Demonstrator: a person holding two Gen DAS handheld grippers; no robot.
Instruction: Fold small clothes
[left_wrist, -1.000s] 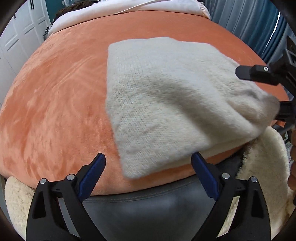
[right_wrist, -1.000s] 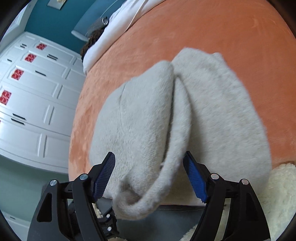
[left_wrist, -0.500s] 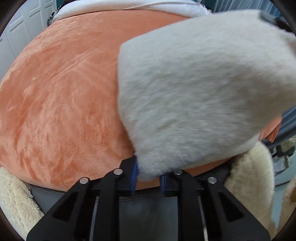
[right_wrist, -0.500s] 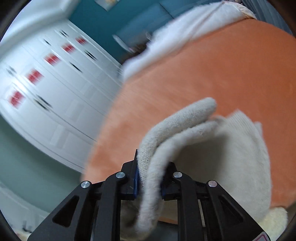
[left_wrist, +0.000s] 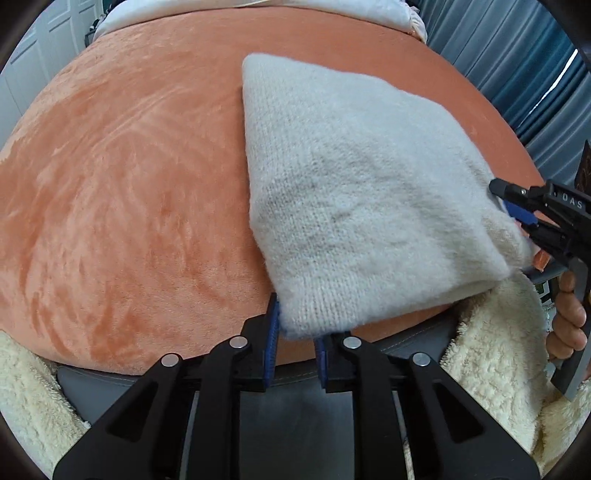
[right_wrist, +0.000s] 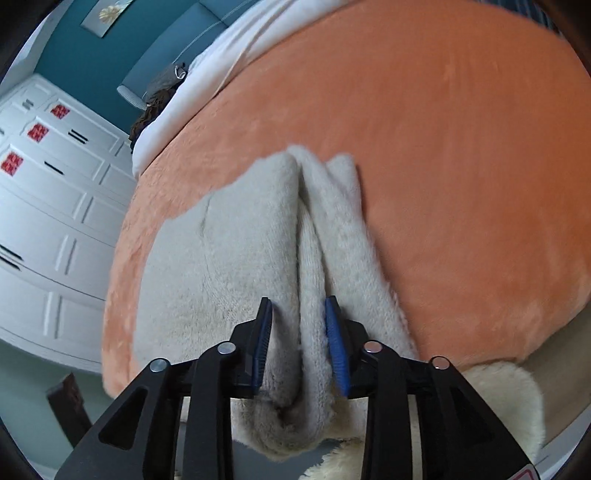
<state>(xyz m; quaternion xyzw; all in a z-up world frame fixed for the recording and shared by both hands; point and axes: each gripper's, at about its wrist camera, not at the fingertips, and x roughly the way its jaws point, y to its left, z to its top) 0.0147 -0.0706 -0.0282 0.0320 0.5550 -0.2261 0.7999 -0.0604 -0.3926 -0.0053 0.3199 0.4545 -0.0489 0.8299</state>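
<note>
Sweater (left_wrist: 354, 199), cream and folded, lies on an orange bed (left_wrist: 129, 192) beside white cupboards (right_wrist: 48, 206) and a teal wall (right_wrist: 92, 55). Left claw (left_wrist: 295, 332) is clamped on its six-o'clock corner; right claw (right_wrist: 297, 343) is opening, folds between its pads.

An off-white, finely ribbed knit garment (left_wrist: 354, 206) lies on an orange plush bed cover (left_wrist: 129, 184). Each hand-held gripper is black with blue pads: the left hand-held gripper (left_wrist: 295, 332) and the right hand-held gripper (right_wrist: 299, 347). Cream fleece (left_wrist: 491, 332) sits beside them. Left of the right one, white cabinet doors (right_wrist: 55, 221) carry red squares (right_wrist: 11, 164) below a teal wall (right_wrist: 85, 51).
</note>
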